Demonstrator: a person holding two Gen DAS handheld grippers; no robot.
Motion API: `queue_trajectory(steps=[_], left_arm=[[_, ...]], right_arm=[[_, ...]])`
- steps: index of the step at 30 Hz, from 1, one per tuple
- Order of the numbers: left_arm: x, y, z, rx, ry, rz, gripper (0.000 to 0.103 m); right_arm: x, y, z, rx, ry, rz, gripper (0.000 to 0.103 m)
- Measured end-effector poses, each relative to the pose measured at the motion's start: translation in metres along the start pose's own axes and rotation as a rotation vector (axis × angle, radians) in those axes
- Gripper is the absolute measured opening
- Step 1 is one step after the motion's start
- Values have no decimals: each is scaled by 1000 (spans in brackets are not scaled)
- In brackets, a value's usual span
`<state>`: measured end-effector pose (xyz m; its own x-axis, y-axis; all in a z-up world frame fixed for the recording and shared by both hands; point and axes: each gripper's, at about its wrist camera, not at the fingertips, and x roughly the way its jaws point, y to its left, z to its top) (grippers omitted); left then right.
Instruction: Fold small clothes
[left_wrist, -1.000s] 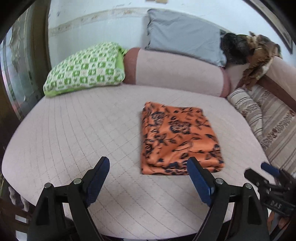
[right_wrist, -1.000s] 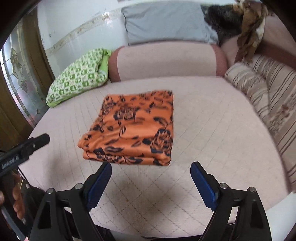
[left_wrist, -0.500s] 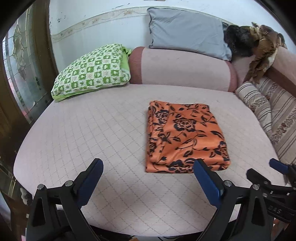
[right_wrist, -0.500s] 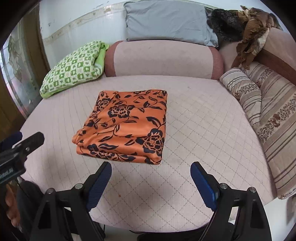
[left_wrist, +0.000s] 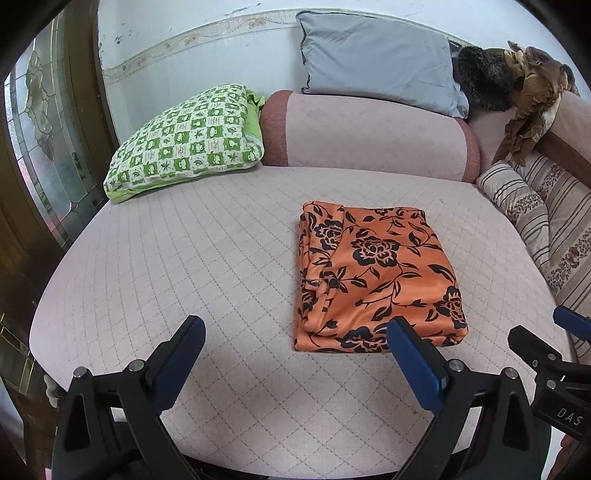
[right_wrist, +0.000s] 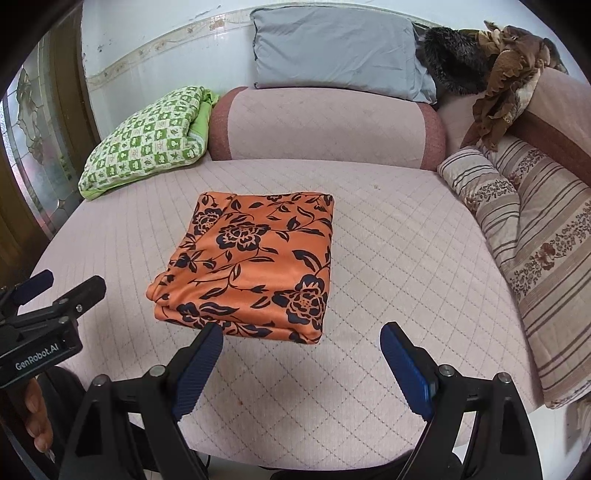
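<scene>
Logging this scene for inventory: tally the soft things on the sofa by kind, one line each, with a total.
Folded orange floral garment: 1
Loose pillows, green checked and grey: 2
Striped rolled cushion: 1
Pink bolster: 1
Brown ruffled cloth heaped with a dark furry item: 2
Total: 7

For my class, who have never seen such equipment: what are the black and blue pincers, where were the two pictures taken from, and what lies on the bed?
No robot here: a person holds a two-finger clamp in each hand, each with a camera looking along its fingers. One picture is from the left gripper, the other from the right gripper. Both stand open and hold nothing. On the quilted pink bed lies a folded orange floral cloth. A green checked pillow and grey pillow sit behind.
</scene>
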<state>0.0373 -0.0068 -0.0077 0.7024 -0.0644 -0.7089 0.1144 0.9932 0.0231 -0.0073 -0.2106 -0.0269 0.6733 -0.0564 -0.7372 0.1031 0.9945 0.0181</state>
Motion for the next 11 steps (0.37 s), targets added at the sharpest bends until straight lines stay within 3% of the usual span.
queue_trajectory(steps=[11], left_arm=[[4, -5, 10, 12, -10, -34, 99]], right_arm=[[2, 5, 9, -8, -4, 2, 89]])
